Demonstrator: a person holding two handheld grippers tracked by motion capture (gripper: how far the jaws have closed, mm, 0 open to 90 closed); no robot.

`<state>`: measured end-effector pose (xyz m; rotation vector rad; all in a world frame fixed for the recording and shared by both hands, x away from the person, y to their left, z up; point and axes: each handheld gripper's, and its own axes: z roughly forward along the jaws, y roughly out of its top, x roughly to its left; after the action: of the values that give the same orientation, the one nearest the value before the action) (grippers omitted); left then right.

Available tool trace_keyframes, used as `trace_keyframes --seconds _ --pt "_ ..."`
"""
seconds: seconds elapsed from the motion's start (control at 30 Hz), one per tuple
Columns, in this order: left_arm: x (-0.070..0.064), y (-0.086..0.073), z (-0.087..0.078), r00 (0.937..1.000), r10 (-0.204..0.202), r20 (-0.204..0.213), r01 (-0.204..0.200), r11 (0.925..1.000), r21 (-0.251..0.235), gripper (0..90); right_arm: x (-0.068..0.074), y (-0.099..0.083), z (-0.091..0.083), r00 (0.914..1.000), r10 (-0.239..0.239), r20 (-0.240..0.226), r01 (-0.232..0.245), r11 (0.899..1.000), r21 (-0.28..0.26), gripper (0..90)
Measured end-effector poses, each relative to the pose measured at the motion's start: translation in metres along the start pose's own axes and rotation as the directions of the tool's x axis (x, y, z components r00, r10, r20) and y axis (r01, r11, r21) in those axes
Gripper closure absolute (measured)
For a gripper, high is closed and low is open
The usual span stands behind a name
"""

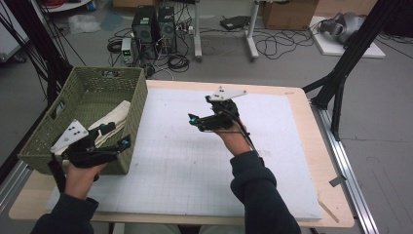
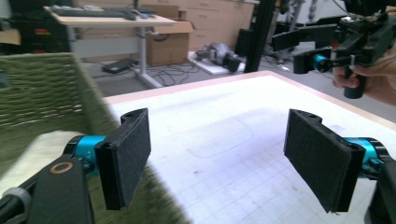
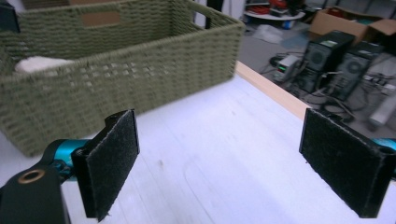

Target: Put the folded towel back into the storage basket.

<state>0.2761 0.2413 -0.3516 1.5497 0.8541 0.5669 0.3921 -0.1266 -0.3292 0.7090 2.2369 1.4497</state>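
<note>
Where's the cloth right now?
In the high view the cloth lies inside the green basket at the table's left edge, just beyond the open left gripper.

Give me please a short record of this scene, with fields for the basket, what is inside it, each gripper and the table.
basket: green woven basket, at the left edge of the table
contents: a cream cloth lies inside
left gripper: open, holds nothing, above the basket's near right corner
right gripper: open, holds nothing, raised over the middle of the mat and turned toward the basket
table: wooden table covered by a white mat
floor behind: two computer towers and cables
</note>
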Motion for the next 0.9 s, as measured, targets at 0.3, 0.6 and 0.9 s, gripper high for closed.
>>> trace_keyframes --seconds 0.3,0.6,0.9 --pt "-0.022 -0.005 0.035 0.9962 0.028 0.083 -0.031 0.9989 0.036 23.7 -0.005 -0.053 -0.067 0.9925 0.009 0.122 -0.01 1.0 0.009 11.3" --pt "-0.048 -0.004 0.056 0.987 0.034 0.157 -0.04 0.9986 0.035 23.9 -0.009 -0.105 -0.12 0.9674 0.103 0.231 -0.107 0.994 0.005 11.1" --pt "-0.06 -0.022 0.078 0.986 0.034 0.164 -0.043 0.9976 0.055 23.9 -0.018 -0.133 -0.151 0.94 0.133 0.314 -0.147 0.989 0.022 11.1"
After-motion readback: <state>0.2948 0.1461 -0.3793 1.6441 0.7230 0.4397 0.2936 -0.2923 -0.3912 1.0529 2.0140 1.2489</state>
